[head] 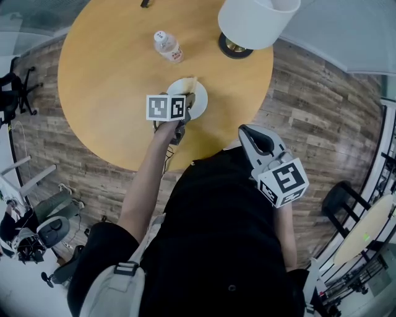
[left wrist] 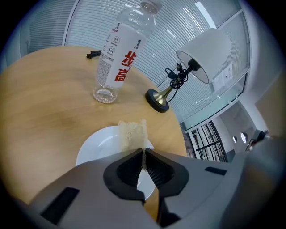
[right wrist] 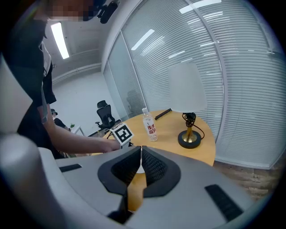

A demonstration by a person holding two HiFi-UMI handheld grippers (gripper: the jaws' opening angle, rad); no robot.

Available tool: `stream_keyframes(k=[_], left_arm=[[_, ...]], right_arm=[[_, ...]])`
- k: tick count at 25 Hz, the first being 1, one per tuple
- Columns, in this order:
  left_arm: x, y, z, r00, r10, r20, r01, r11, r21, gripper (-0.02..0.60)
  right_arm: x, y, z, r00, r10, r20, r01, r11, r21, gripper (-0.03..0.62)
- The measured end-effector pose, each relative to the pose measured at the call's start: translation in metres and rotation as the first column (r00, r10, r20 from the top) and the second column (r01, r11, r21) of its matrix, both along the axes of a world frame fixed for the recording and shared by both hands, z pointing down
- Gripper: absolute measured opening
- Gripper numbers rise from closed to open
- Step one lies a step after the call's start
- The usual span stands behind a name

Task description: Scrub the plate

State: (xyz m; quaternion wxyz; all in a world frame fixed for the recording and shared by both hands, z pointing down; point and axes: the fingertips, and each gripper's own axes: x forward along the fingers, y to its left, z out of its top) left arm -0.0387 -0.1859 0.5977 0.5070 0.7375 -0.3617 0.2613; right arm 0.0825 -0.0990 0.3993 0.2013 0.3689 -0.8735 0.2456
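Observation:
A white plate (head: 199, 99) (left wrist: 96, 147) lies on the round wooden table (head: 111, 74). My left gripper (head: 187, 102) (left wrist: 143, 154) is over the plate's near side, shut on a thin yellowish sponge (left wrist: 132, 133) that stands up over the plate; the sponge (head: 190, 83) shows as a small tan strip in the head view. My right gripper (head: 249, 131) (right wrist: 140, 152) is held back off the table's near edge, by the person's body, jaws closed together with nothing between them.
A clear water bottle (head: 168, 46) (left wrist: 120, 49) with a red-printed label stands beyond the plate. A lamp with a white shade (head: 257, 21) (left wrist: 205, 53) and dark round base (left wrist: 157, 99) is at the table's far right. A small dark object (head: 145, 4) lies at the far edge. Wooden floor surrounds the table.

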Motion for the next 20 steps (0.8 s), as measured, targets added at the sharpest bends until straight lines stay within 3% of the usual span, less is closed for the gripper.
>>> stream_keyframes(k=[13,20], left_arm=[[-0.075,0.043,-0.001,0.988,-0.143,0.064,0.144,0.989,-0.015,0.028],[-0.075,0.032,-0.001,0.989,-0.13,0.074,0.13,0.991,-0.002,0.028]], right_arm=[[-0.012,0.003,0.002,0.999,-0.035,0.006,0.035,0.999,-0.002,0.02],[-0.012,0.004,0.002,1.0,-0.026,0.003,0.026,1.0,-0.007,0.02]])
